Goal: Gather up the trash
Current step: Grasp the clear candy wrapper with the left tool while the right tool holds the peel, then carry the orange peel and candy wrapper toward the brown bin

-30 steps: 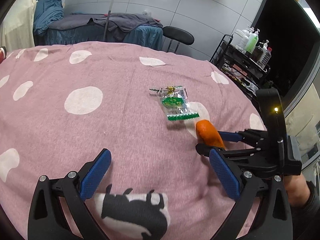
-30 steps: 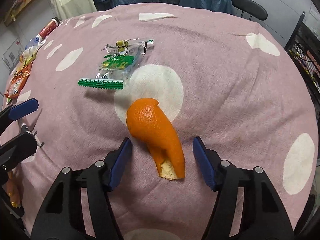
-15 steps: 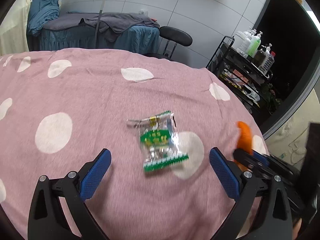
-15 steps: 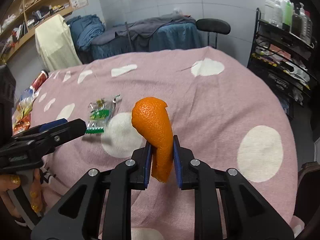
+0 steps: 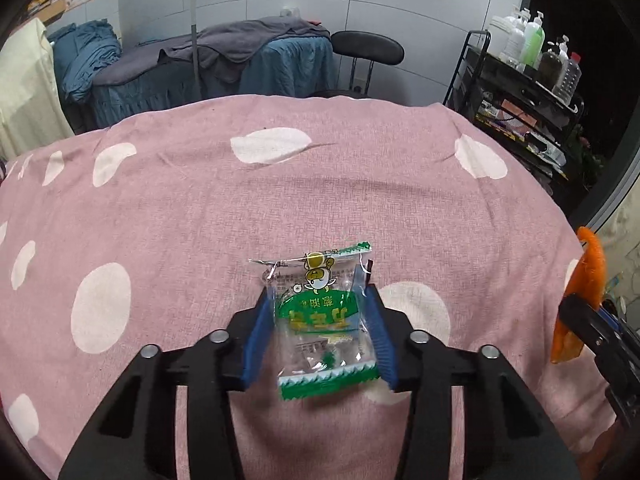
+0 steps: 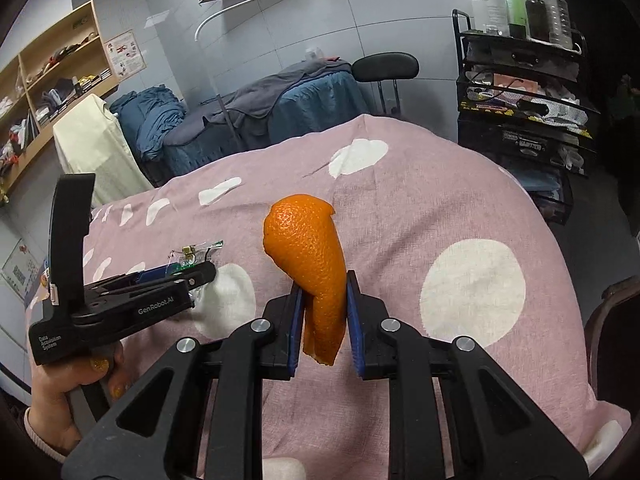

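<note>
Pink dotted bedspread (image 5: 320, 184) under left hand-held gripper (image 5: 318, 308) just closing onto snack wrapper (image 5: 324, 320), right hand-held gripper (image 6: 323, 300) pinching orange peel (image 6: 312, 252).

Right tool (image 6: 322, 320) clamps orange peel (image 6: 310, 256) above pink spotted cloth (image 6: 440, 216); left tool (image 6: 188, 272) beside.
</note>
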A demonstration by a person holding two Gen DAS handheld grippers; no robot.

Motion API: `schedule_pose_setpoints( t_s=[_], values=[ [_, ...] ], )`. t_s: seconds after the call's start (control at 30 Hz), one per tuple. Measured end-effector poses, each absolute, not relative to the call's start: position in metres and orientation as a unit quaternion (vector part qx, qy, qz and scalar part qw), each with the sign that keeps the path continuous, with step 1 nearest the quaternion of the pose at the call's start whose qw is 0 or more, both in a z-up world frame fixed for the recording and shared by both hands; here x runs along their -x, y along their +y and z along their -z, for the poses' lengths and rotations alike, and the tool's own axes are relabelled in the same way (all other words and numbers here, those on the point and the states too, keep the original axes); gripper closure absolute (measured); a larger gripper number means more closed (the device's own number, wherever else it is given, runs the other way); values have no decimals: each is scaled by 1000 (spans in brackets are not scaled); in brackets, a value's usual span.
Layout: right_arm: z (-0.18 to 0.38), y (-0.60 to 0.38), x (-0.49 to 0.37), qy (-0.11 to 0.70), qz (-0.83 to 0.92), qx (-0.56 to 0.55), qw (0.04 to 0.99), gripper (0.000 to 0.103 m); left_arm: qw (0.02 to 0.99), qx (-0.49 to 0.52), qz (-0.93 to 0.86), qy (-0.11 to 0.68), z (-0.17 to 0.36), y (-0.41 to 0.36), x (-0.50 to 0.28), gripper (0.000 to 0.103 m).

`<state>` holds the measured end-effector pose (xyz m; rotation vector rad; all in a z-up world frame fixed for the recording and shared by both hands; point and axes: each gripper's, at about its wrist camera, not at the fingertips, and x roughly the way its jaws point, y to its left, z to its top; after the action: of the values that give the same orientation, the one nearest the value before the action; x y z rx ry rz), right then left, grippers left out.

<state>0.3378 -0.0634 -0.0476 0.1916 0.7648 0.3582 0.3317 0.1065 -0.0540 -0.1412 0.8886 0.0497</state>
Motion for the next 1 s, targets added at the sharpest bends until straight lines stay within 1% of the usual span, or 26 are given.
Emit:
schedule_pose_setpoints(
  t_s=[0.13,0.27,0.47,0.6,0.77,1.0],
  values=[
    [49,-65,-336,363,-173,-100,910,82,904,89,-9,419,48,113,-312,63],
    [47,-69,-332,353,-172,-110,913,82,912,107,4,396,36,113,-284,64],
    [40,-83,-324,352,-183,-141,907,82,925,108,31,362,16,101,-239,63],
    [32,-105,-303,347,-192,-162,903,82,931,94,53,350,8,83,-216,63],
    [21,-134,-259,330,-184,-140,915,82,933,89,92,335,1,59,-196,63],
    [21,-182,-211,324,-160,-147,921,82,934,73,139,321,-3,19,-173,63]
  ],
)
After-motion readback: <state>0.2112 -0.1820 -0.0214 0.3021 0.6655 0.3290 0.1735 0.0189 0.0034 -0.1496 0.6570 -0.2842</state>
